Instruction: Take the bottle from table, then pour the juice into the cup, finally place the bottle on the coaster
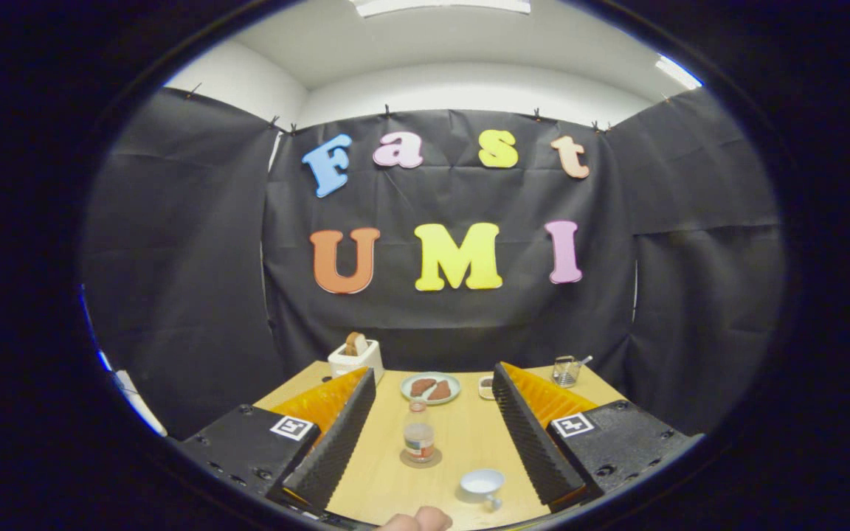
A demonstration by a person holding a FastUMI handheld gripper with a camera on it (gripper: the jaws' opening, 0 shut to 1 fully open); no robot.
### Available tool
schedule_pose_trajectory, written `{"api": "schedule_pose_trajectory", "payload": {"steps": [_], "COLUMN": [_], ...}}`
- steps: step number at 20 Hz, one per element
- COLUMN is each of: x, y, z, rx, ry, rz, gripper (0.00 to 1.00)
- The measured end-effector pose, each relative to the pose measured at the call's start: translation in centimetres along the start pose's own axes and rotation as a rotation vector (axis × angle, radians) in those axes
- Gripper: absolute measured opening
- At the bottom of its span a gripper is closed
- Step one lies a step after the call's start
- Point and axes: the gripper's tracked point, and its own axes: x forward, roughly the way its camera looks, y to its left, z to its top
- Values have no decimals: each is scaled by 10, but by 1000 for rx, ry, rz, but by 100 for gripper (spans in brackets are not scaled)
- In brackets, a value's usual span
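Low in the frame's centre, the tool (432, 431) is hanging open, fingers spread wide and gripping nothing. Between them, the bottle (419, 435) is standing upright on the coaster (420, 461), with the cup (482, 484) sitting lower right on the worktop (462, 435). Farther up, a plate (431, 388) and toaster (356, 357) are resting.

Gripper (432, 413) open, jaws spread wide w/ nothing between the pads. Both fingers (336, 439) point fwd and slightly down, roughly level w/ each other, splayed outward toward the near end. Neither finger touching anything. Bit of the person's hand, a fingertip (417, 520), shows just behind and between the finger bases.
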Motion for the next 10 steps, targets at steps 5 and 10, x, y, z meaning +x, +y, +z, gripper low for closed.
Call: {"api": "schedule_pose_trajectory", "payload": {"steps": [5,10], "x": [-7,-6], "y": [-5,-6], "z": [10,7], "rx": [10,18], "ry": [-16,-8], "rz": [-10,-7], "gripper": [100,100]}}
